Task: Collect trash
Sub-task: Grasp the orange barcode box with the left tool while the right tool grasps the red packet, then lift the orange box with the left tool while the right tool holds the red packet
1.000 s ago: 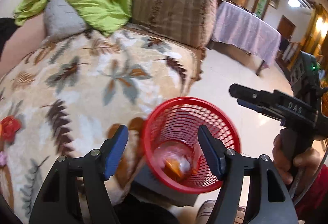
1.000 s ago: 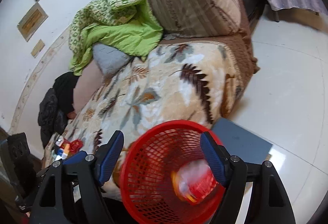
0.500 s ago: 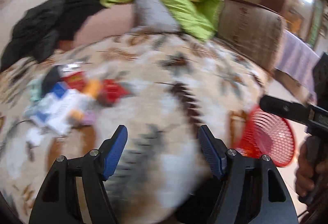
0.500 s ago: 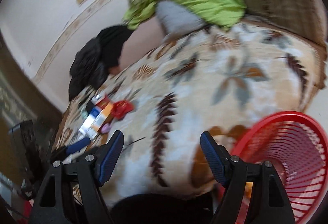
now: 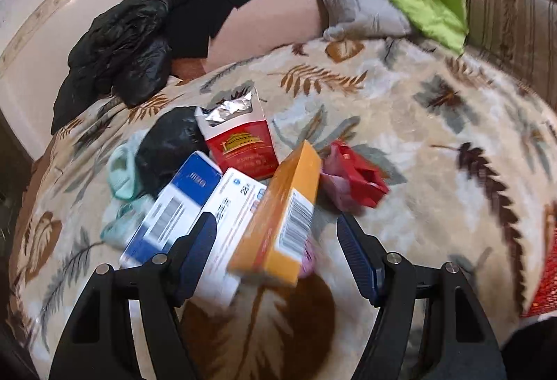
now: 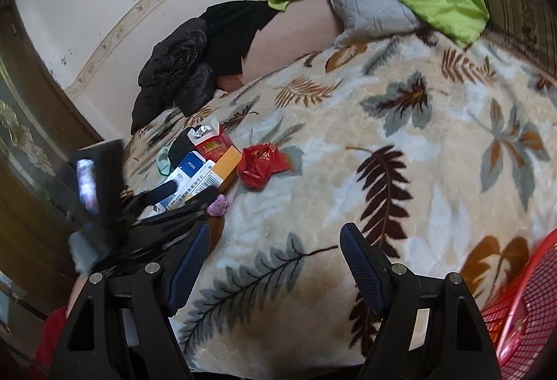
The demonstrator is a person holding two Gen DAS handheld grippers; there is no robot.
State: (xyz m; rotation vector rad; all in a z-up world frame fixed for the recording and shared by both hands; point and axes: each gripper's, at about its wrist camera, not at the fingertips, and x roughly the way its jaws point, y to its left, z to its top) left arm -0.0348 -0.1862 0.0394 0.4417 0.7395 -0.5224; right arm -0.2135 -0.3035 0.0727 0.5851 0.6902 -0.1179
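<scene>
Judging from how things lay, the collecting was only partly done: a heap of trash sat on the leaf-patterned blanket [image 5: 400, 122], and the red mesh basket [image 6: 522, 307] showed just as a rim at the near right edge of both views, its inside hidden, so how much it held could not be told

The left gripper [image 5: 276, 242] was spread wide and pinched nothing; it hovered over the near end of the heap, with the orange box [image 5: 282, 216] lying between its blue pads but apparently not touched by them. Left of that box lay a white medicine box [image 5: 229, 216] and a blue and white box [image 5: 174, 206], a red cigarette pack [image 5: 243, 147] with torn foil beyond them, a black bag [image 5: 170, 143] and mint-green pieces [image 5: 122, 171] further left, and a crumpled red wrapper [image 5: 355, 178] to the right. All of these were yet to be gathered

The right gripper [image 6: 275, 256] was likewise spread and empty, hanging over bare blanket nearer the basket, well apart from the heap

Only the right wrist view showed the left gripper from outside, blurred, at the near side of the heap, plus a small purple scrap [image 6: 218, 206] beside it. Only the left wrist view showed the labels and the box between the pads
</scene>
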